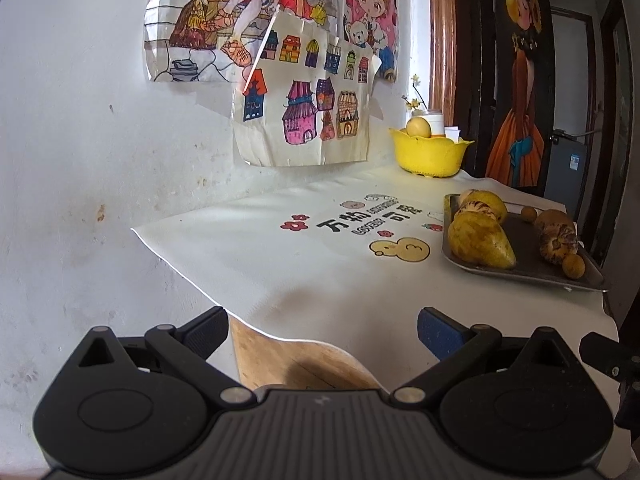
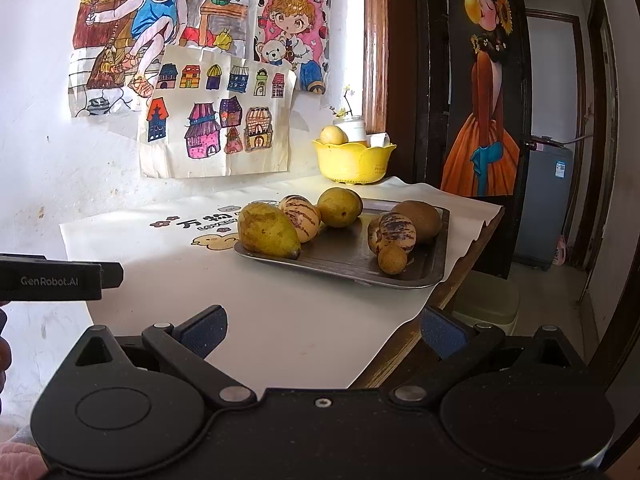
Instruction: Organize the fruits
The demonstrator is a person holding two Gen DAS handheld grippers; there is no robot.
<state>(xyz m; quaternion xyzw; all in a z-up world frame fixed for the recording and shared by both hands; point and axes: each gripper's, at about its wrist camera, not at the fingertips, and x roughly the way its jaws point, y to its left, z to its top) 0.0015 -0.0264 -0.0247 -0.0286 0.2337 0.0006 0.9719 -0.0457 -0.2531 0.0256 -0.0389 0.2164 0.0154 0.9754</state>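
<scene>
- A metal tray [image 2: 434, 258] is seen on the white cloth [image 2: 280, 312] near the table's right edge, its long axis running from the near left towards the far right.
- On the tray, a yellow-green mango [image 2: 267, 232] is laid at the near-left corner with its dark pointed tip turned towards the tray's middle; a striped melon [image 2: 301, 216] is pressed against it behind, and a round mango [image 2: 340, 206] is set further back.
- At the right end a second striped melon [image 2: 392, 232], a brown kiwi [image 2: 420, 220] and a small round fruit [image 2: 392, 259] are grouped, touching.
- A yellow bowl [image 2: 352, 162] with one pale fruit [image 2: 334, 135] inside is placed at the far corner, well apart from the tray, by the door frame.
- Bare cloth is left open between the tray and both grippers.
- The left gripper [image 1: 322, 332] is held spread and empty over the table's near-left edge.
- The right gripper [image 2: 322, 330] is likewise spread wide, nothing pinched, over the front edge.
- Drawings [image 2: 216, 120] are hung on the wall behind.
</scene>
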